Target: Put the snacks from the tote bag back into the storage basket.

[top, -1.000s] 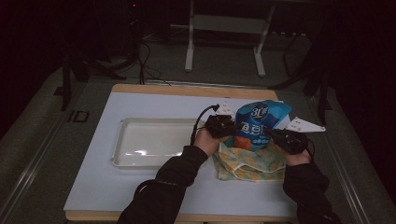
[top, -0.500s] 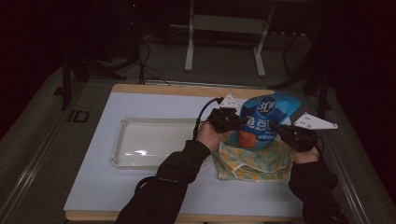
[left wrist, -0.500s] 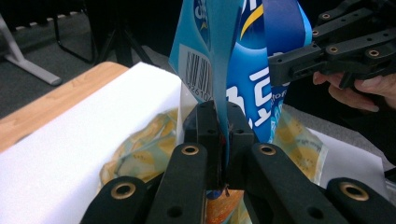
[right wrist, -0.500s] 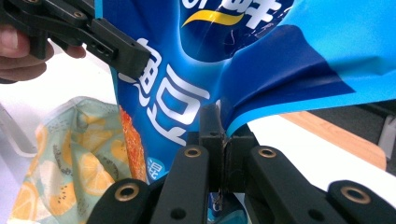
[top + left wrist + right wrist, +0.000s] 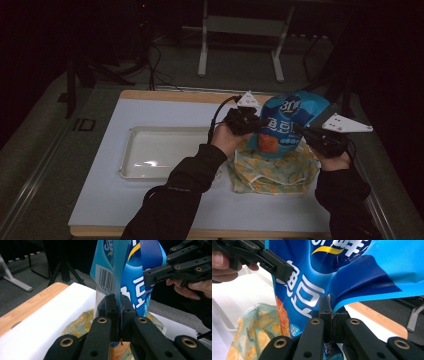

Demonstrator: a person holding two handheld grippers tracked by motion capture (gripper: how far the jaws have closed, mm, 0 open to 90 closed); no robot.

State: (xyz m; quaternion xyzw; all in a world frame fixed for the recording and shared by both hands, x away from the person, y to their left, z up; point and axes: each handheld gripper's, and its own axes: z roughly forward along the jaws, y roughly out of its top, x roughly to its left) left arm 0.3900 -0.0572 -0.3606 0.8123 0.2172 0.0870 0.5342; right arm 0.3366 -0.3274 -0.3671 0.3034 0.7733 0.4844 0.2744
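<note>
Table (image 5: 150,210): white top; clear tray (image 5: 145,152) at your left.
Cloth bag (image 5: 272,172): lemon print, lying under the snack bag.
Snack bag (image 5: 285,127): blue, lifted upright between your grippers.
Left gripper (image 5: 257,121): pinching the bag's left edge.
Right gripper (image 5: 300,130): pinching its right edge.

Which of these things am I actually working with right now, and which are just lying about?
In the job:
blue snack bag, pinched at both sides
left gripper, shut on it
right gripper, shut on it
patterned cloth bag below it

Lying about:
clear tray
</note>
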